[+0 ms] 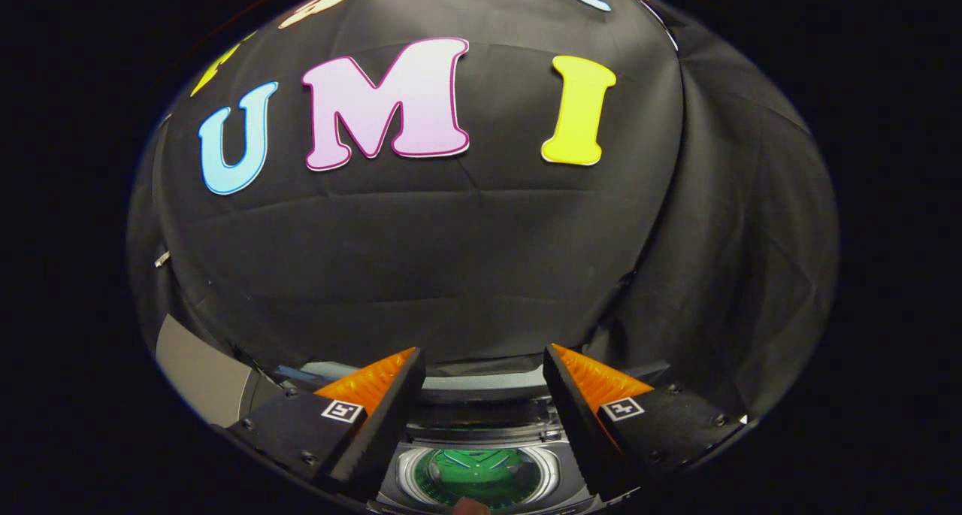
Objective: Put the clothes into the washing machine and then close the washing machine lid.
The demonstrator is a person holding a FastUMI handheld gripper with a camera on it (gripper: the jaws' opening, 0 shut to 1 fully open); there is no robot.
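My gripper point(481, 365) stands open, its two fingers spread wide with nothing between them. Below and between the fingers I see the washing machine's top point(481, 413) and its round drum opening point(478, 476). Something green point(470, 474) lies inside the drum. The machine's far rim point(481, 383) runs across between the fingertips. Whether the lid is up or down I cannot tell. A small pale patch at the drum's near edge is too cut off to identify.
The booth's black cloth wall point(451, 274) hangs close behind the machine, with a second cloth panel point(744, 274) angling off on the right. A grey surface point(199, 376) shows left of the machine, beside the left finger.
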